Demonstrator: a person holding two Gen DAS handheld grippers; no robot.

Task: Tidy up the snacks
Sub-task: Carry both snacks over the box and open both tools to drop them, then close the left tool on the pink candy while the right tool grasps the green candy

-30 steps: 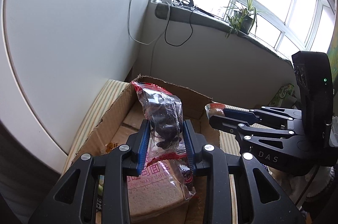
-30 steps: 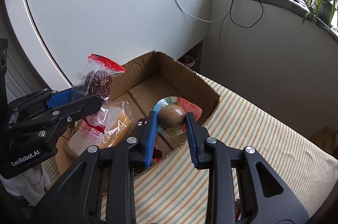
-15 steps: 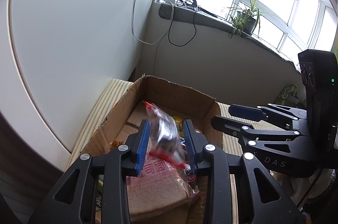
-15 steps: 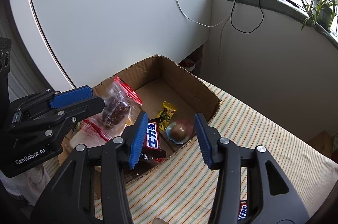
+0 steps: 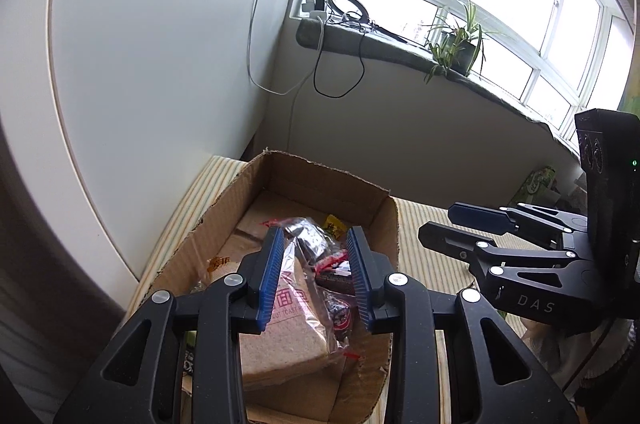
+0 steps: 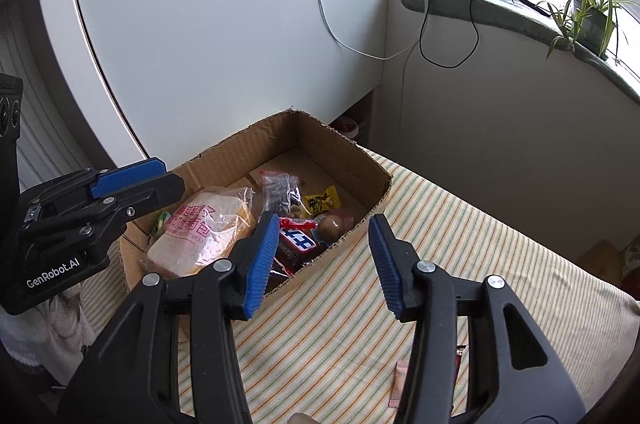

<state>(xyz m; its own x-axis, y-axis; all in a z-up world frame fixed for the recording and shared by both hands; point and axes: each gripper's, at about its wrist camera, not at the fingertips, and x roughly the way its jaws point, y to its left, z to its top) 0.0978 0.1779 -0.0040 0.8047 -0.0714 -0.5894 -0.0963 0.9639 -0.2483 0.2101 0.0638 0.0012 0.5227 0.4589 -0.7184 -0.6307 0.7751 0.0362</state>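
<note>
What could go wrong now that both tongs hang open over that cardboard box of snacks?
1. The box has a torn, low front wall, so packets near it, like the brown egg pack, might slip out if it is nudged.
2. The left tongs sit close above the bagged bread; dipping lower could squash it.
3. The right tongs hover beside that front wall and could catch it.

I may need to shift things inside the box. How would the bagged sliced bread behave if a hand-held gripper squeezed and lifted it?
The bread would probably squash rather than resist, since it looks like soft slices in a loose clear bag. The film appears glossy and crinkled, so it may slip. It is likely light for its bulk, the largest item in the cardboard box.
</note>
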